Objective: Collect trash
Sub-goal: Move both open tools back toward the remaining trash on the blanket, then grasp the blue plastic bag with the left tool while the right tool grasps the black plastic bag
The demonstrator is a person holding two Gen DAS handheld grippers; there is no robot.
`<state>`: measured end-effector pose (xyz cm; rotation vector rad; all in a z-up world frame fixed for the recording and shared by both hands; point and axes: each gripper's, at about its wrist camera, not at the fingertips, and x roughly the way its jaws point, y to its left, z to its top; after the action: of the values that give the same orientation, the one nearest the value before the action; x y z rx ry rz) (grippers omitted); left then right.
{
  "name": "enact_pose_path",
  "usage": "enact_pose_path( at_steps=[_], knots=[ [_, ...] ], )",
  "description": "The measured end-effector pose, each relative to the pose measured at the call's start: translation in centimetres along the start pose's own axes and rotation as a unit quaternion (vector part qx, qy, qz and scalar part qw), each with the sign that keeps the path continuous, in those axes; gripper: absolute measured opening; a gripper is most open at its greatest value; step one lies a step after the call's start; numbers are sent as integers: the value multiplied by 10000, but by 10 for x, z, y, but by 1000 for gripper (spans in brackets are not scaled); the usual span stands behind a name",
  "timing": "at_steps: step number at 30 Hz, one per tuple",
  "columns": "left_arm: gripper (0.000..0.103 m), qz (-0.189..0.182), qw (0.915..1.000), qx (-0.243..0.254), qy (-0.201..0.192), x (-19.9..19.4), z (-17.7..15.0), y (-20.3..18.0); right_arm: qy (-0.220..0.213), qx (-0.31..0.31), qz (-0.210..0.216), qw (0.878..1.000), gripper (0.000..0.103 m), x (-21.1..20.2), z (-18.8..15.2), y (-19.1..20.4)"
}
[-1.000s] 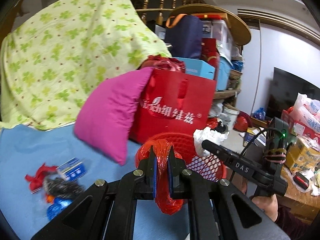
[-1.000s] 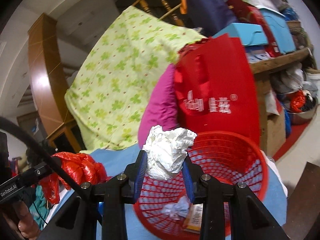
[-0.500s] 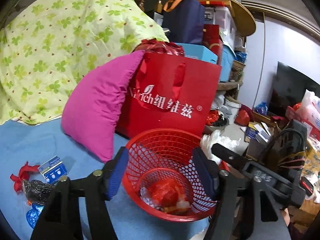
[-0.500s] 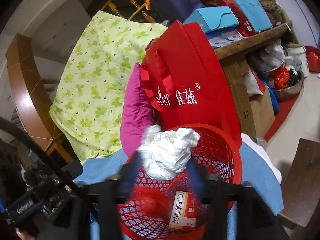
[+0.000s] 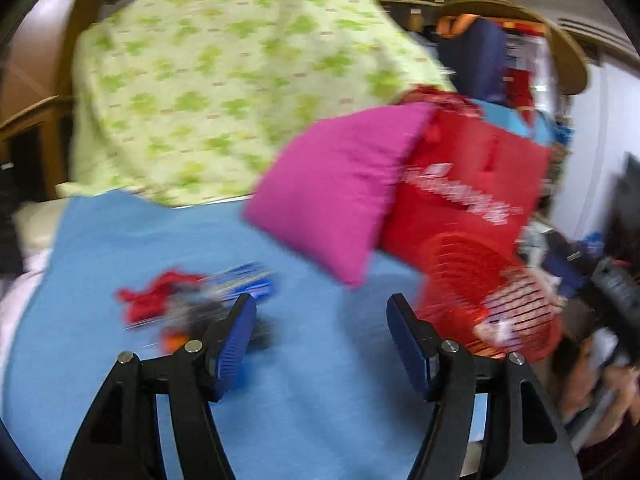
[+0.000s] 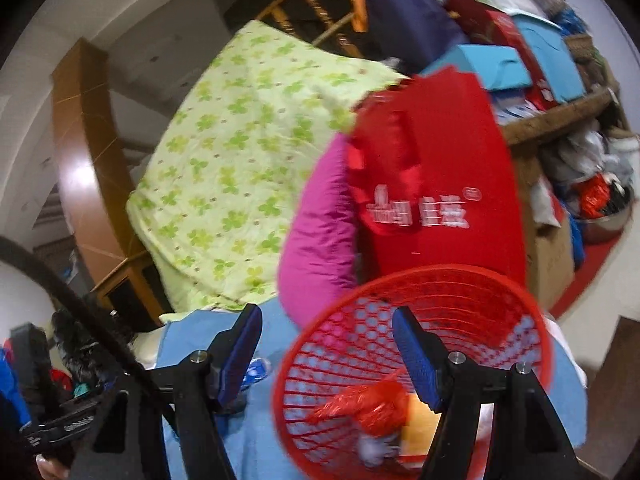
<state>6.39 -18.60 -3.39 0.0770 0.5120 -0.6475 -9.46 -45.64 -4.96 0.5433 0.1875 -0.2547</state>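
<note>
1. Left tool [image 5: 321, 322]: jaws spread wide, nothing between them. A second ago it was pinching a crumpled red bag over the basket, so that's been let go.
2. Right tool [image 6: 327, 334]: also spread and empty. A second ago it had a white paper wad clamped between the pads; the wad was still between the jaws half a second back, and now it's gone from there.
3. Basket [image 6: 532, 320] sits on the blue sheet [image 5: 320, 420], right in front of the red tote [image 6: 436, 184] and just beside the pink pillow [image 5: 340, 192]. Inside it, from the right view: the red bag [image 6: 376, 406], a small white scrap under it, and an orange-ish box. Can't tell if the white bit is the wad, it's too blurry.
4. Left view has swung away from the basket [image 5: 488, 300] toward the leftover pile [image 5: 200, 300] on the sheet: a red scrap, something blue, something dark, all smeared by motion blur. The pile lies just past the left jaw, not touching that I can see.
5. Right view is about the same as before, the basket still low in front.
6. Green clover quilt [image 5: 224, 92] is draped behind everything.
7. A hand [image 5: 596, 392] with the other tool shows at the right edge of the left view.
</note>
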Motion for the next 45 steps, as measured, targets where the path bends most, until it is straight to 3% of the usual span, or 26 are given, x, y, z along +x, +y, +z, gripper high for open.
enact_pose_path(
  at_steps=[5, 7, 11, 17, 27, 33, 37, 40, 45],
  knots=[
    [69, 1078, 9936, -334, 70, -22, -24, 81, -4, -428, 516, 9977, 72, 10, -12, 48],
    [69, 1333, 9899, -475, 83, -29, -33, 106, 90, -577, 737, 9956, 72, 17, -19, 69],
    [69, 1491, 9857, -766, 168, -31, -49, 137, 608, -663, 1121, 9896, 72, 44, -42, 103],
    [69, 1392, 9859, -875, 324, -18, -73, 151, 1555, -640, 1301, 9771, 72, 94, -78, 137],
    [69, 1025, 9876, -1081, 496, -3, -84, 163, 2114, -1128, 1225, 9631, 72, 162, -118, 188],
    [69, 848, 9878, -1144, 625, 5, -87, 168, 2463, -1408, 951, 9542, 72, 209, -143, 208],
    [69, 793, 9878, -1159, 668, 9, -87, 171, 2817, -1297, 618, 9487, 70, 241, -155, 202],
    [69, 739, 9879, -1176, 694, 10, -87, 172, 3119, -787, 423, 9459, 57, 255, -156, 180],
    [69, 520, 9876, -1298, 717, 12, -86, 170, 3288, -195, 5, 9442, 57, 250, -146, 135]
  ],
)
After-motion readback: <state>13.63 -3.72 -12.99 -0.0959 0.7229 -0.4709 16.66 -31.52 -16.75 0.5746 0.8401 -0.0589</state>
